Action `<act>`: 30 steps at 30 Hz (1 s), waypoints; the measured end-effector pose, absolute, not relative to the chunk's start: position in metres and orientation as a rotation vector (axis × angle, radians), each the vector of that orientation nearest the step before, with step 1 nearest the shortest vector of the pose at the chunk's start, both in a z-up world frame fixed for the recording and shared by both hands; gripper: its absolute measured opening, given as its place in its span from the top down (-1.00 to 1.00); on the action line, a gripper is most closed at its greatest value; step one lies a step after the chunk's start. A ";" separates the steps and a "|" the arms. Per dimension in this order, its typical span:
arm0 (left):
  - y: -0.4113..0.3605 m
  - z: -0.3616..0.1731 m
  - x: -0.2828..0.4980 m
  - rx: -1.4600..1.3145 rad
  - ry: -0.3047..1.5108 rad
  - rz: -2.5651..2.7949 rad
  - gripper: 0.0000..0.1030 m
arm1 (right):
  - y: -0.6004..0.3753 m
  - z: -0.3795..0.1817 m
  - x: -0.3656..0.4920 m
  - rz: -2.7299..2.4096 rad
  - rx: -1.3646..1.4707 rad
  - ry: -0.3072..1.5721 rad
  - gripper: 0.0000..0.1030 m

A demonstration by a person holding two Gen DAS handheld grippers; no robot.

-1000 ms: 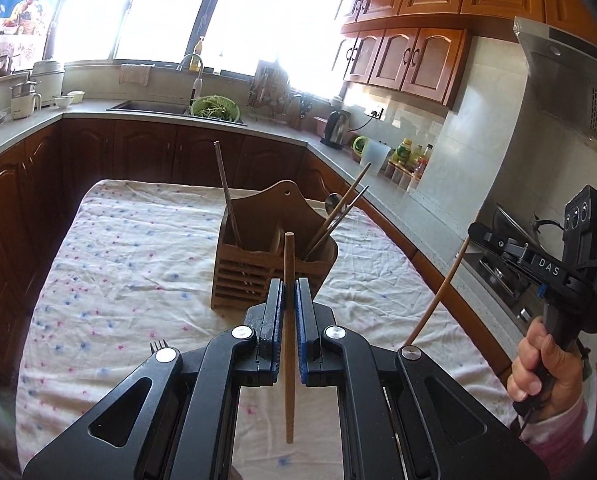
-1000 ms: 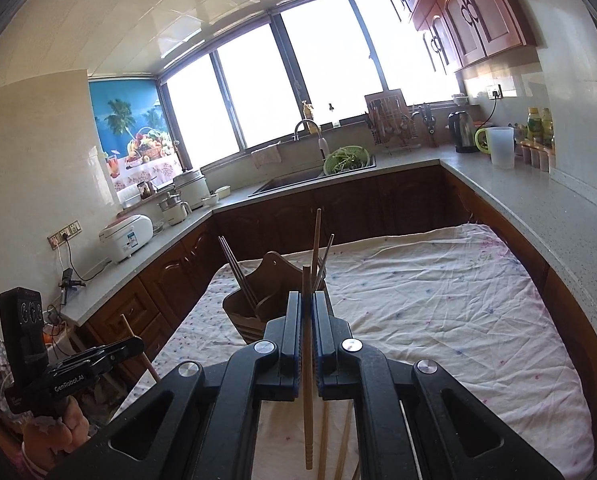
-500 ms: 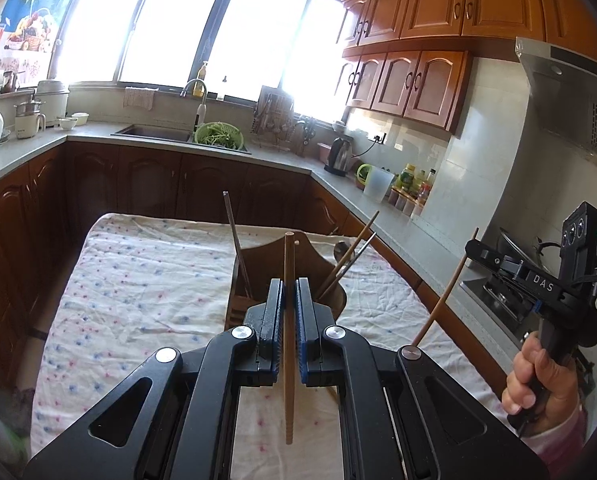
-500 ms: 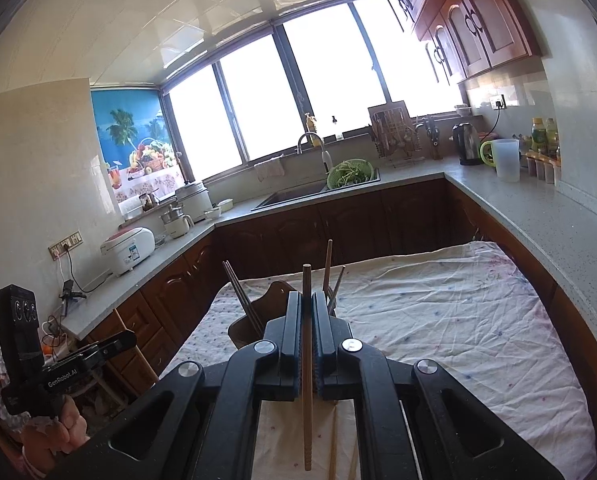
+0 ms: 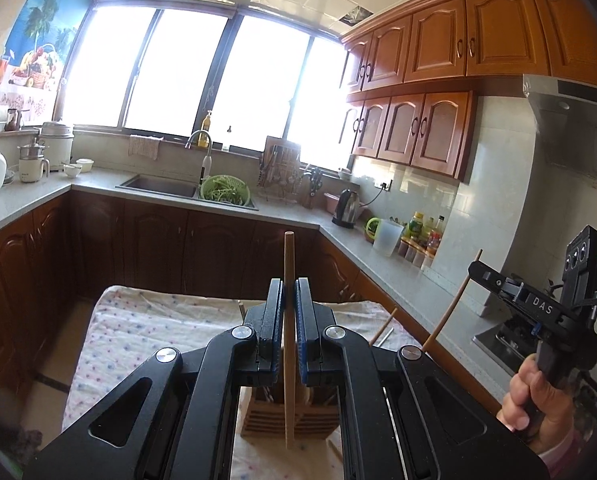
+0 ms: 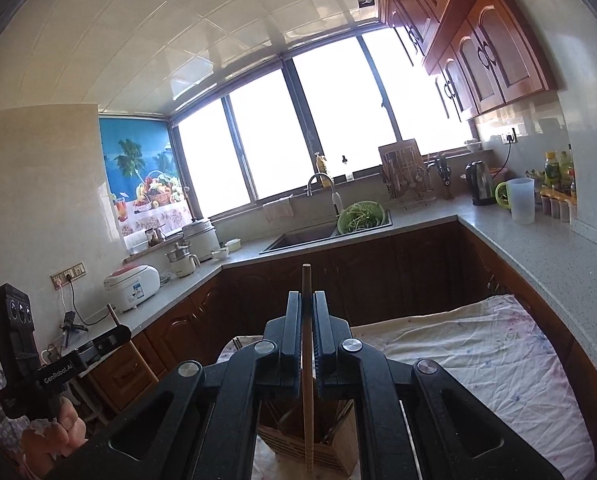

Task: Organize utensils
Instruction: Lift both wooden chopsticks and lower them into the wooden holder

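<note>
In the left wrist view, a wooden chopstick (image 5: 289, 344) stood upright at the centre of the frame, clenched between the blue-edged pads of our left claw (image 5: 289, 292). Its tip rose above the claw and its lower end hung in front of the wooden utensil holder (image 5: 258, 420), low in the frame and mostly hidden behind the claw's black body. The holder sat on a table covered with a white cloth (image 5: 138, 328) dotted in pink and blue. More chopstick tips (image 5: 382, 330) poked out to the right of the claw.

In the right wrist view, a second chopstick (image 6: 307, 380) was likewise upright at the centre, and our right claw (image 6: 307, 300) was closed on it. Its lower end hung in front of the same holder (image 6: 338, 452) at the bottom centre, on the same cloth (image 6: 478, 352), which spread to the lower right.

At the far right of the left view we saw the right claw's black handle (image 5: 554, 320) in a hand (image 5: 534, 396) with a pink sleeve, its chopstick slanting up in front of the cabinets. At the lower left of the right view, the left claw's handle (image 6: 22, 364) was held by the other hand (image 6: 54, 436).

Beyond the table, a grey kitchen worktop (image 5: 290, 212) wrapped round the room, with a sink (image 5: 158, 186), a green colander (image 5: 224, 194) of greens, a kettle (image 5: 346, 208), and bright windows (image 5: 218, 76) across the top.
</note>
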State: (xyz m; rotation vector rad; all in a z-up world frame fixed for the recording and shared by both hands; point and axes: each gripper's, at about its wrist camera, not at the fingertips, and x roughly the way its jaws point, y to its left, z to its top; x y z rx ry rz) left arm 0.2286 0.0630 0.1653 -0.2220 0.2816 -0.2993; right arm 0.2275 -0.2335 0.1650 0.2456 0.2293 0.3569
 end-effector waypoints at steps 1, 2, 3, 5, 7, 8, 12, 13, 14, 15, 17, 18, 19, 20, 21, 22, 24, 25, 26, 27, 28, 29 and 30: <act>0.064 0.168 0.233 -0.226 0.271 -0.296 0.90 | -0.233 0.167 0.231 0.351 0.246 0.219 0.90; 0.065 0.171 0.239 -0.230 0.263 -0.292 0.90 | -0.233 0.169 0.235 0.347 0.247 0.211 0.90; 0.066 0.173 0.244 -0.234 0.256 -0.289 0.90 | -0.232 0.170 0.239 0.344 0.248 0.205 0.90; 0.066 0.174 0.254 -0.245 0.242 -0.282 0.90 | -0.230 0.171 0.247 0.337 0.245 0.195 0.90; 0.067 0.172 0.265 -0.266 0.228 -0.289 0.90 | -0.228 0.169 0.255 0.330 0.241 0.192 0.90; 0.067 0.169 0.271 -0.273 0.229 -0.285 0.90 | -0.226 0.166 0.259 0.328 0.235 0.195 0.90; 0.064 0.149 0.292 -0.269 0.257 -0.251 0.90 | -0.220 0.151 0.272 0.313 0.213 0.219 0.90; 0.063 0.142 0.296 -0.272 0.267 -0.249 0.90 | -0.220 0.146 0.274 0.311 0.209 0.227 0.90; 0.062 0.135 0.300 -0.276 0.274 -0.246 0.90 | -0.219 0.141 0.275 0.311 0.212 0.229 0.90; 0.061 0.128 0.303 -0.277 0.285 -0.239 0.90 | -0.219 0.136 0.276 0.312 0.214 0.230 0.90; 0.058 0.112 0.308 -0.278 0.308 -0.236 0.91 | -0.215 0.125 0.277 0.312 0.207 0.240 0.90; 0.055 0.104 0.309 -0.278 0.316 -0.233 0.90 | -0.213 0.119 0.278 0.315 0.207 0.245 0.90; 0.053 0.096 0.311 -0.273 0.333 -0.231 0.90 | -0.211 0.113 0.278 0.316 0.207 0.251 0.90; 0.051 0.089 0.313 -0.265 0.350 -0.226 0.90 | -0.208 0.107 0.278 0.318 0.203 0.264 0.90; 0.048 0.082 0.314 -0.257 0.365 -0.222 0.90 | -0.205 0.100 0.279 0.320 0.201 0.279 0.90; 0.046 0.075 0.315 -0.250 0.379 -0.220 0.90 | -0.203 0.093 0.280 0.320 0.201 0.293 0.90; 0.044 0.064 0.317 -0.250 0.408 -0.221 0.90 | -0.201 0.081 0.283 0.322 0.203 0.328 0.90; 0.045 0.060 0.317 -0.253 0.413 -0.220 0.89 | -0.201 0.076 0.284 0.320 0.207 0.341 0.90; 0.046 0.058 0.316 -0.251 0.408 -0.214 0.88 | -0.202 0.072 0.285 0.316 0.210 0.350 0.90; 0.047 0.058 0.315 -0.252 0.406 -0.216 0.88 | -0.203 0.069 0.286 0.313 0.212 0.358 0.90; 0.048 0.058 0.314 -0.253 0.408 -0.219 0.88 | -0.206 0.069 0.285 0.306 0.215 0.352 0.90; 0.047 0.058 0.314 -0.249 0.409 -0.219 0.88 | -0.207 0.069 0.285 0.301 0.215 0.354 0.90; 0.046 0.058 0.314 -0.241 0.409 -0.217 0.88 | -0.209 0.070 0.287 0.301 0.220 0.359 0.90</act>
